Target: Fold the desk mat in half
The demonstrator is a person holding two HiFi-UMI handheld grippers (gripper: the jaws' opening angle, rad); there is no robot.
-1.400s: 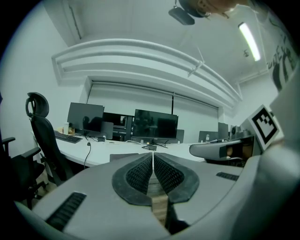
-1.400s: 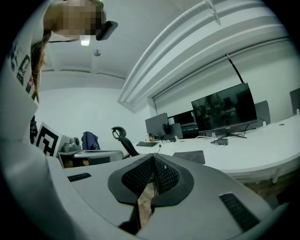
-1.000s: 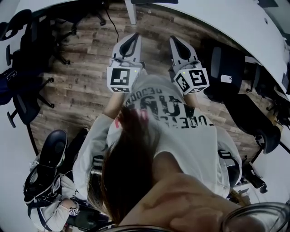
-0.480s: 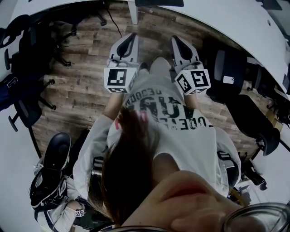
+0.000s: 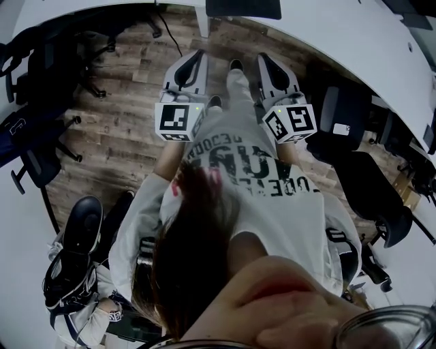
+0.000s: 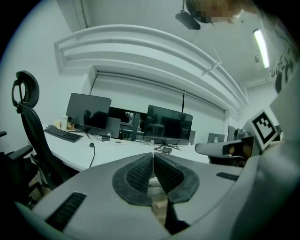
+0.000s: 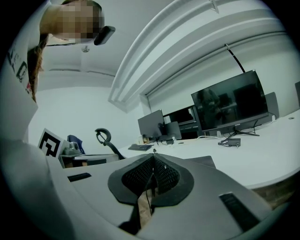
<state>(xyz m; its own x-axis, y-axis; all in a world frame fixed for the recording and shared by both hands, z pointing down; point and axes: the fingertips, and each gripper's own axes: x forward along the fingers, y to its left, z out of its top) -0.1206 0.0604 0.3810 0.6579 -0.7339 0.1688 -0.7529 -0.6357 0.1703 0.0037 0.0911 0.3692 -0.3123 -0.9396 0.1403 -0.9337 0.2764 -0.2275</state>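
The folding had not yet begun, as far as the pictures showed. The left gripper [image 6: 153, 158] was clenched, its two ribbed pads pressed together with nothing between them. The right gripper [image 7: 153, 161] was closed in the same way and was also empty. The person held both of them side by side in front of the body, over the wooden floor [image 5: 129, 129], pointing toward the far white desk [image 5: 327, 27]. A dark flat rectangle, which I took for the desk mat [image 5: 243, 9], lay on the near edge of that desk, far ahead between the two grippers and well apart from both. It seemed to lie flat and unfolded, though only a part of it was visible. Everything was left to do, in my judgement: to reach the desk, to grasp one edge of the mat, and to bring it over onto the opposite edge.
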